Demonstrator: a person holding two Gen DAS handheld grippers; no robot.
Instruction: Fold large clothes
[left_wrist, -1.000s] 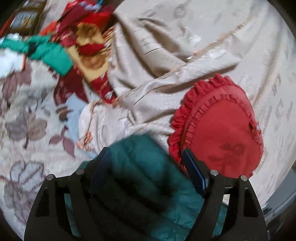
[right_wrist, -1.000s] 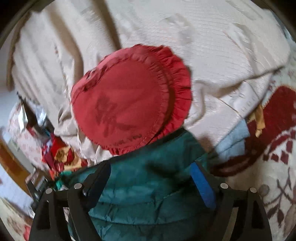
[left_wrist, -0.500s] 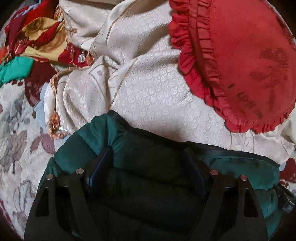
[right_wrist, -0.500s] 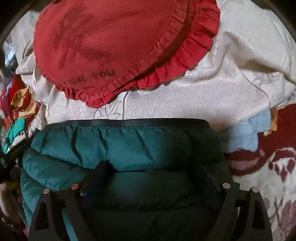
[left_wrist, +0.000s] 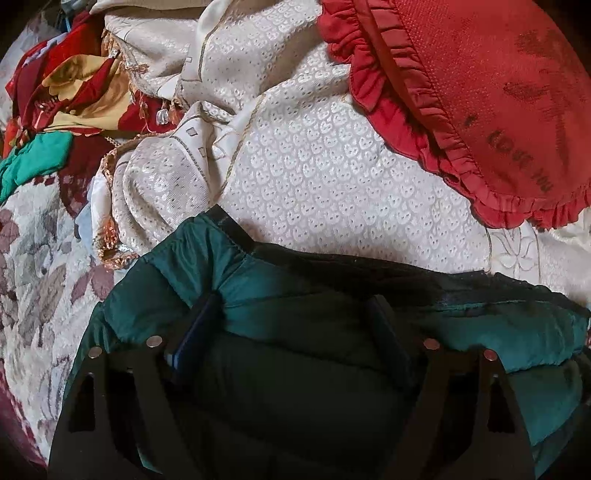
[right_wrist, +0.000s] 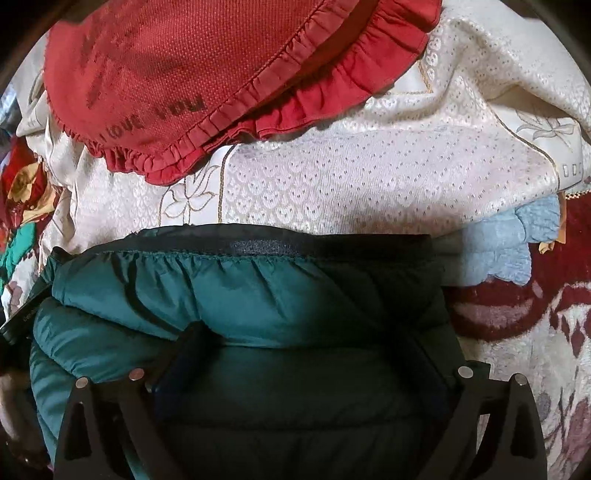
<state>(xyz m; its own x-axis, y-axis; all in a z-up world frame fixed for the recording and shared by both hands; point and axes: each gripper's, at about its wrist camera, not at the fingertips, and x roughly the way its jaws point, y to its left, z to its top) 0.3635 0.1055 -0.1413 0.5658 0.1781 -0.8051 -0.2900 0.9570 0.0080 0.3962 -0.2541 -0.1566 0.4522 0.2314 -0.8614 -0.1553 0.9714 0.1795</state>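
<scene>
A dark green quilted jacket (left_wrist: 280, 291) with a black hem band lies on the bed against a cream patterned cloth (left_wrist: 325, 184). It also fills the lower right wrist view (right_wrist: 229, 295). My left gripper (left_wrist: 295, 310) is spread wide, its fingers pressed into the padded fabric. My right gripper (right_wrist: 306, 336) is spread wide too, its fingers sunk in the jacket just behind the hem. The fingertips of both are partly buried in the folds.
A red frilled cushion (left_wrist: 491, 96) lies on the cream cloth just beyond the jacket; it also shows in the right wrist view (right_wrist: 192, 74). Red, yellow and green clothes (left_wrist: 62, 107) are piled at far left. A floral bedspread (left_wrist: 33, 258) lies under everything. A light blue cloth (right_wrist: 506, 247) lies at the right.
Both grippers have moved forward and down with the jacket toward the cushion. The jacket's hem now rests on the cream cloth, and the cushion looms closer.
</scene>
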